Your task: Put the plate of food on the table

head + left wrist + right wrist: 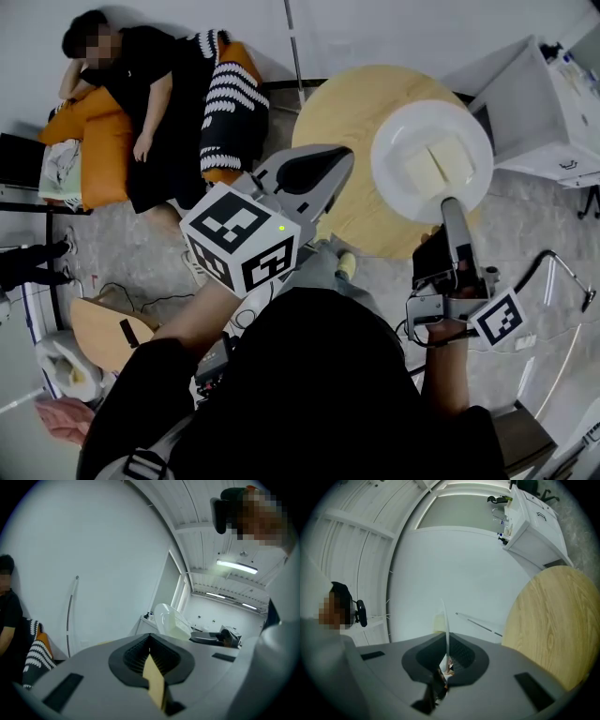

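Observation:
A white plate [398, 141] with two pale yellow slices of food [439, 161] hangs level over the right part of the round wooden table [337, 122]. My right gripper [450, 208] is shut on the plate's near rim. In the right gripper view the plate [446, 623] shows edge-on between the pads, with the table [548, 634] to the right. My left gripper [328, 164] hovers at the table's near left edge, pointing at it, jaws together and holding nothing. In the left gripper view its jaws [150, 660] meet, and the plate [171, 618] shows beyond them.
A person [150, 94] lies on an orange couch [103, 150] at the upper left. A white cabinet [548, 112] stands right of the table. A wooden seat [98, 328] and cables sit on the floor at the lower left.

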`<state>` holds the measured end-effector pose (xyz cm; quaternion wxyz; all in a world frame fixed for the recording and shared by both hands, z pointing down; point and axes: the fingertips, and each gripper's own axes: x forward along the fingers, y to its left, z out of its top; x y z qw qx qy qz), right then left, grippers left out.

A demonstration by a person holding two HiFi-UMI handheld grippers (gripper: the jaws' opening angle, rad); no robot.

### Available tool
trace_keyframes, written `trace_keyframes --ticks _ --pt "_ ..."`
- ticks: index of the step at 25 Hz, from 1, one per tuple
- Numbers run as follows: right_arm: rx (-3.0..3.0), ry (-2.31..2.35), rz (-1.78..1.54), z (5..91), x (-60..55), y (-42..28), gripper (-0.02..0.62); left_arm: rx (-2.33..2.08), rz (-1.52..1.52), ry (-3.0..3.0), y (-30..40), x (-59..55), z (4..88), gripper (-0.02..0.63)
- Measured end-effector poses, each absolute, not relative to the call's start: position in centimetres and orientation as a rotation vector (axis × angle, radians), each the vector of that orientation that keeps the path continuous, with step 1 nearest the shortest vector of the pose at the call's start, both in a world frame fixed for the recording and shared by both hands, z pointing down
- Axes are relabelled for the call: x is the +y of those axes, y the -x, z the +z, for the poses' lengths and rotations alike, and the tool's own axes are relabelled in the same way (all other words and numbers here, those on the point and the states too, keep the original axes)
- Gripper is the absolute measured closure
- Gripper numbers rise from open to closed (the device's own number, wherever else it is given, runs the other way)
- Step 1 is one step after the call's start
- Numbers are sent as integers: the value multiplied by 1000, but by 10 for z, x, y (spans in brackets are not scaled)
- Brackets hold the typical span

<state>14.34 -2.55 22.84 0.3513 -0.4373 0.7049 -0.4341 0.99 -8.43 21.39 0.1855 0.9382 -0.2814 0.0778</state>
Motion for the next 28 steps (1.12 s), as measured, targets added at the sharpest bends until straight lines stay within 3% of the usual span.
trace_keyframes --ticks 28 --pt "1764 1275 -1077 218 -122 -108 578 -638 168 -2653 17 -208 211 600"
